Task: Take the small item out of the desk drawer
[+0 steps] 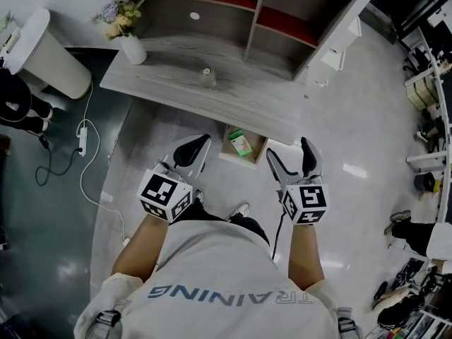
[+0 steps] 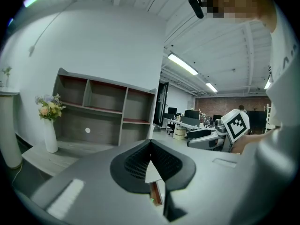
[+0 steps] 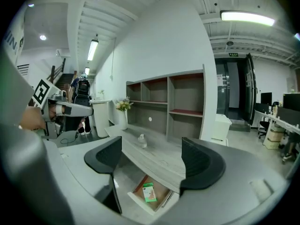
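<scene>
My right jaws (image 1: 289,151) stand wide apart with nothing between them, and my left jaws (image 1: 191,151) are pressed together on nothing. Both hover above the floor in front of the worktop (image 1: 191,94), well apart from what I am after. The small box (image 1: 241,143), green and white, lies flat on the bottom of the open drawer (image 1: 257,149), which juts out from under the worktop's front edge. In the right gripper view it sits just below and between my open pads. It looks like a thin cardboard carton, so I judge it light and easy to lift, but with walls that would dent under a hard squeeze. Its printed face may be a little slick. Because it lies flat, I would not try to pinch its broad face. I would come down from above and close across its two long narrow sides, near the middle so it does not swing. I would keep clear of the drawer's walls and use only enough pressure to hold it.
</scene>
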A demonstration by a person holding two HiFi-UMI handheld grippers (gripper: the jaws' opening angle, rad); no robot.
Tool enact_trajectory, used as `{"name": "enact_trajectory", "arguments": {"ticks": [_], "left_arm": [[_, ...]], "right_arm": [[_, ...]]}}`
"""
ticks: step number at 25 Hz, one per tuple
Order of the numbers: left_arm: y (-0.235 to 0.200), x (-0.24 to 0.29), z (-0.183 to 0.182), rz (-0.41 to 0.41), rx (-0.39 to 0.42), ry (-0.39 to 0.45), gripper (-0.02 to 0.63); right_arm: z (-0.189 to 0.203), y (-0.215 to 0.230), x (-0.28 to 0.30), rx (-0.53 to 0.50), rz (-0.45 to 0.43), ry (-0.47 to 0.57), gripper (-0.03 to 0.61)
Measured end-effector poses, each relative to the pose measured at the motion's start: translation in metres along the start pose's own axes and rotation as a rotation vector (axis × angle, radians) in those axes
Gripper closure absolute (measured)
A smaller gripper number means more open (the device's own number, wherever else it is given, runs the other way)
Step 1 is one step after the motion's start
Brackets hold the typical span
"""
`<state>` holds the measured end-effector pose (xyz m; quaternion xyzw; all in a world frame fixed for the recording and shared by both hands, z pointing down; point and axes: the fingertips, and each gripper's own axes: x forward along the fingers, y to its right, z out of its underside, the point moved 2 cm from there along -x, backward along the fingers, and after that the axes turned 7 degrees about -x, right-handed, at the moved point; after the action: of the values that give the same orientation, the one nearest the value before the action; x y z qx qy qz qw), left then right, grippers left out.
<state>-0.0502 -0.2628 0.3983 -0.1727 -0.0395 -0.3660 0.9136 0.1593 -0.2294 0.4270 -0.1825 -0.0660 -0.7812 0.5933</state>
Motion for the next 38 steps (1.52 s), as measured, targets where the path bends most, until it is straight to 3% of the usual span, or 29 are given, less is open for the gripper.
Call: {"name": "enact_trajectory", "arguments": {"ticks": [9,15,23,28,38], "left_arm": [[-0.017,0.001,0.026,-0.013,-0.041,-0.051,0.612],[-0.038,0.005,0.055,-0.028,-0.065,-0.086,0.612],[-0.079,0.019,0.103,-0.041,-0.086,-0.169,0.612],[-0.103,0.026,0.137,-0.059,-0.119,-0.228,0.612],[-0.141,0.036,0.176,-0.086,-0.187,-0.257,0.612]], "right_arm": [[0.094,-0.037,0.045,-0.031,-0.071,-0.267,0.170],[0.160,-0.051,0.090,-0.058,-0.002,-0.361,0.183],[0.258,-0.072,0.165,-0.114,-0.016,-0.541,0.178],[0.317,-0.071,0.212,-0.136,0.042,-0.632,0.175],[0.401,-0.075,0.271,-0.235,0.117,-0.801,0.175]]}}
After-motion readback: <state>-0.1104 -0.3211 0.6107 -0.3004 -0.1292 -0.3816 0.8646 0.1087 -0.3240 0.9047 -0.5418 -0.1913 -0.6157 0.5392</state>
